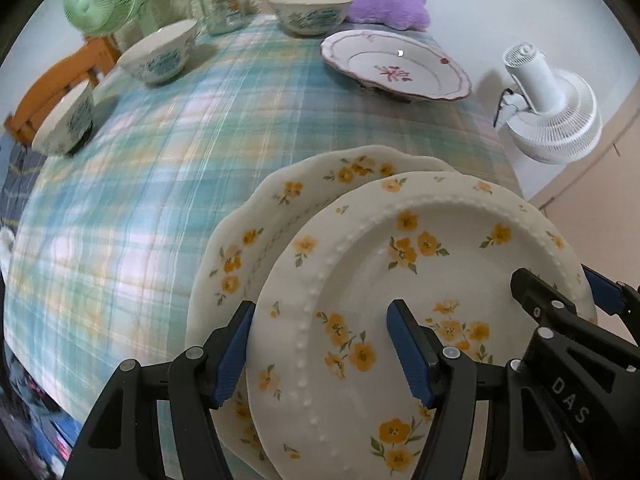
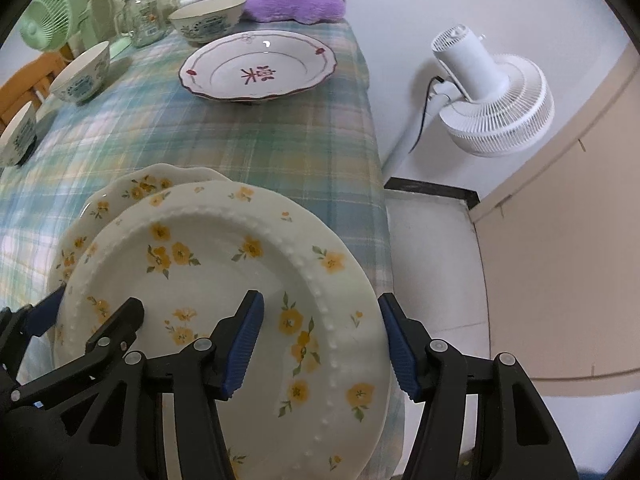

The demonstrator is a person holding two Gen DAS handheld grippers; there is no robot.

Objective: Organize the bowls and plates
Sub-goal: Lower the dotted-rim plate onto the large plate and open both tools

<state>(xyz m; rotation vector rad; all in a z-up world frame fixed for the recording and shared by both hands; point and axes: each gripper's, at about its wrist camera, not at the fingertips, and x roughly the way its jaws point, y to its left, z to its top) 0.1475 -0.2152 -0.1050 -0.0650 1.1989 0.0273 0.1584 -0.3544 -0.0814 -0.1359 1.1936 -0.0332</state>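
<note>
**A:** Blue pads of the left gripper (image 1: 320,356) straddle the near-left rim of the beaded yellow-flower plate (image 1: 420,280), one finger outside the rim, one over the well. Is it clamped?

**B:** I can't tell. The jaws stand about half spread, and no pad clearly presses on the china. Same for the right gripper (image 2: 320,344): one pad sits over the plate's well, the other just beyond its right rim.

**A:** And where is the plate resting?

**B:** Directly below both grippers, overlapping a scalloped yellow-flower plate (image 1: 248,240) that pokes out beyond it on the far-left side. Whether it lies on it or hangs just above is unclear.

**A:** So the step, I'd judge, is setting the beaded one squarely onto the scalloped one?

**B:** Likely. Keep both sides level, shift it toward the far-left until the rims line up, and let go with both together. It sits close to the checked surface's (image 2: 280,152) right edge, so a lopsided release could tip it off.

**A:** The red-flower plate (image 2: 260,68) ahead?

**B:** Well apart, untouched.
</note>
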